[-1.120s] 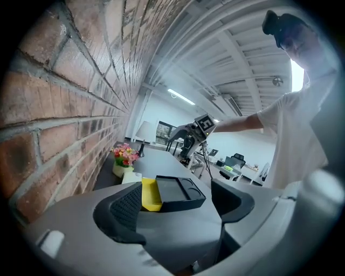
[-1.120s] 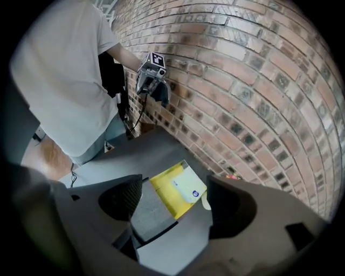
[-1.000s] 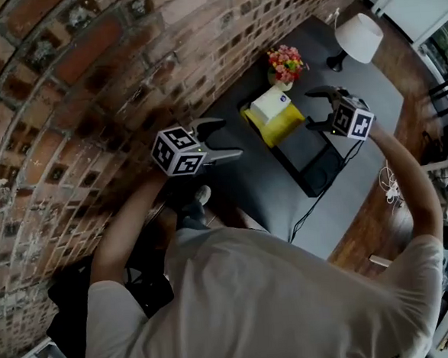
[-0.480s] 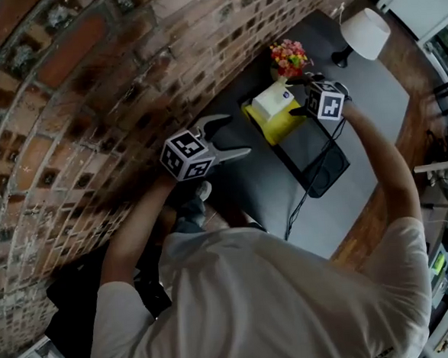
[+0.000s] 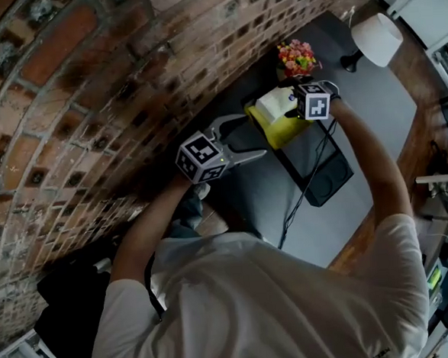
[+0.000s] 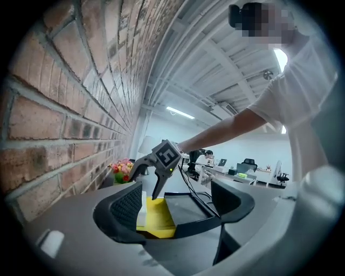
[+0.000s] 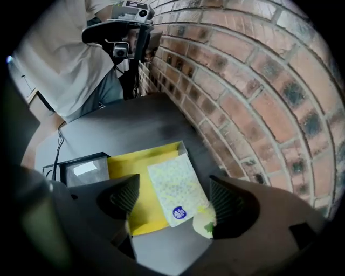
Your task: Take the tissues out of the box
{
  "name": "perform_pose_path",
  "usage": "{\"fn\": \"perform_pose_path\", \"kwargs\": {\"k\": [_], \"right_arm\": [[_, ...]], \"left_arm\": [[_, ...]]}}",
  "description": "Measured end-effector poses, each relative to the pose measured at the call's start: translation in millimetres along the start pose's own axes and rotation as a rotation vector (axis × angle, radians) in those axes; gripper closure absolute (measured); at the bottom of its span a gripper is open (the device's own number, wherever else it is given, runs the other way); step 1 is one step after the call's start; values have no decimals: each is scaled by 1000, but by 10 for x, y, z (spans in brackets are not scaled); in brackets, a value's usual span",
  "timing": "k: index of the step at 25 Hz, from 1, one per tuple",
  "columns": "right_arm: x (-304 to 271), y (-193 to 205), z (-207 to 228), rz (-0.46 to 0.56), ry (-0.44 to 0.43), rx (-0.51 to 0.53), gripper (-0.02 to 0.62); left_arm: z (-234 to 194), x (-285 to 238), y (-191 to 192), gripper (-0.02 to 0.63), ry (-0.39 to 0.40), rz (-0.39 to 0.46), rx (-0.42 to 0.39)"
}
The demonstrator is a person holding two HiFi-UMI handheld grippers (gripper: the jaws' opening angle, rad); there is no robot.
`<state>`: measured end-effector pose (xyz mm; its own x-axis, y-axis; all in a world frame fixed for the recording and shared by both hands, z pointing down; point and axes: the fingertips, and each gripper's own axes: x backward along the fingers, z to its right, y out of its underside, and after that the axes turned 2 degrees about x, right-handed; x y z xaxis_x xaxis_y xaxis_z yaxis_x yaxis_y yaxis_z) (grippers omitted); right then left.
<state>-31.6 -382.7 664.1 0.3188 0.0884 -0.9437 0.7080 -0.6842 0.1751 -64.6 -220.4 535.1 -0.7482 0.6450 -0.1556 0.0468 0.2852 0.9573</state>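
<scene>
A white tissue pack (image 7: pixel 175 188) with a blue round label lies in a shallow yellow box (image 7: pixel 137 186) on the dark table by the brick wall. My right gripper (image 7: pixel 172 200) hangs over it, open, one jaw on either side of the pack and neither pad touching it. In the head view the right gripper (image 5: pixel 286 105) is at the pack (image 5: pixel 272 102) and box (image 5: pixel 283 130). My left gripper (image 5: pixel 250 136) is open and empty, a short way left of the box. In the left gripper view the box (image 6: pixel 160 216) lies ahead between its open jaws.
A flower pot (image 5: pixel 297 56) stands behind the box against the brick wall (image 5: pixel 125 82). A black flat device (image 5: pixel 321 167) with a cable (image 5: pixel 298 203) lies right of the box. A white lamp (image 5: pixel 378 37) stands at the far right of the table.
My right gripper has swung left from beside the black device to over the tissue pack. My left gripper has drifted right, closer to the box.
</scene>
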Motion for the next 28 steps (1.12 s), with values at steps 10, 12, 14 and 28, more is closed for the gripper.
{"fn": "perform_pose_path", "kwargs": {"k": [10, 12, 14, 28], "right_arm": [[-614, 70, -53, -103, -57, 244, 80], [-716, 71, -93, -123, -73, 326, 81], [-794, 92, -115, -138, -88, 364, 81], [-902, 57, -111, -189, -134, 384, 144]], "left_arm": [[-139, -78, 195, 204, -31, 59, -32], [-124, -92, 212, 204, -30, 61, -59], [-110, -117, 208, 204, -35, 64, -87], [-274, 27, 177, 209, -78, 83, -78]]}}
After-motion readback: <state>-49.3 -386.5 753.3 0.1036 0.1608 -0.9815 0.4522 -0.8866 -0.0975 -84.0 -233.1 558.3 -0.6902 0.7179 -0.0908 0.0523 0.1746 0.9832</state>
